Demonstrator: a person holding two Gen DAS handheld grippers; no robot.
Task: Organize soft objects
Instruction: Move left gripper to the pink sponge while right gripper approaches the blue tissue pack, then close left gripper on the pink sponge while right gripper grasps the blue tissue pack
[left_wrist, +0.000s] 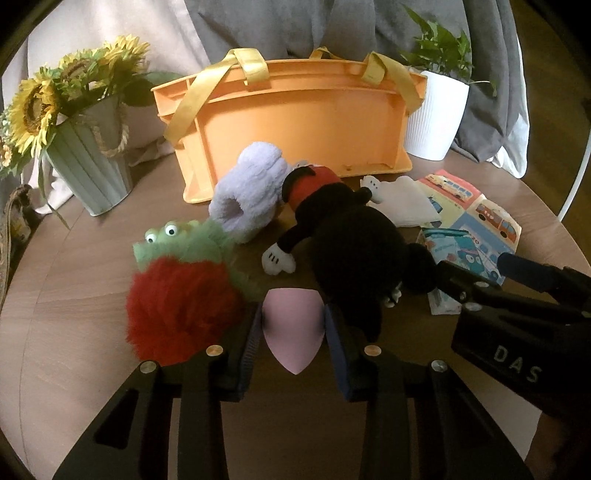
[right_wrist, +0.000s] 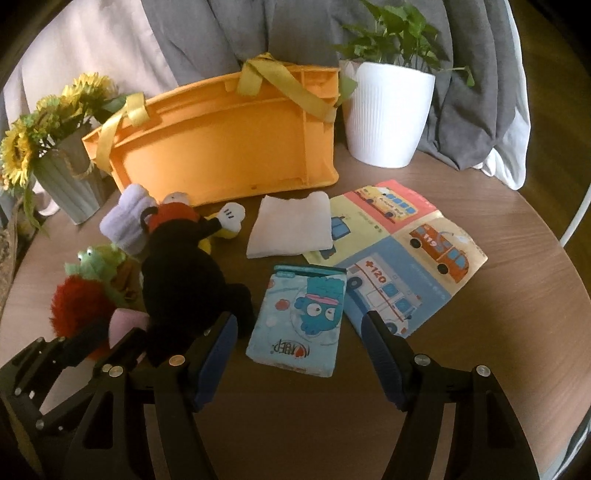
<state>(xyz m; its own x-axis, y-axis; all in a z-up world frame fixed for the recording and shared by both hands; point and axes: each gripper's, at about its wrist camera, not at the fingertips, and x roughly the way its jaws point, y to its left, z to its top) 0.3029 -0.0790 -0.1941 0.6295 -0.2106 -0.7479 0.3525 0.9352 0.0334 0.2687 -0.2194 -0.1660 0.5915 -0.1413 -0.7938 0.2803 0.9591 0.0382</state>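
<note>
My left gripper (left_wrist: 293, 325) is shut on a pink teardrop sponge (left_wrist: 293, 328), low over the table; it also shows in the right wrist view (right_wrist: 123, 326). Beside it lie a red-and-green furry frog toy (left_wrist: 181, 291), a black mouse plush (left_wrist: 351, 236) and a lilac fluffy slipper (left_wrist: 247, 188). My right gripper (right_wrist: 299, 332) is open around the near end of a blue tissue pack (right_wrist: 301, 317). A folded white cloth (right_wrist: 290, 225) and a vehicle cloth book (right_wrist: 399, 251) lie behind it. An orange basket (right_wrist: 221, 144) with yellow handles stands at the back.
A round wooden table (right_wrist: 498, 332) carries everything. A grey pot of sunflowers (left_wrist: 85, 147) stands at the back left, a white pot with a green plant (right_wrist: 384, 110) at the back right. Grey and pale fabric hangs behind.
</note>
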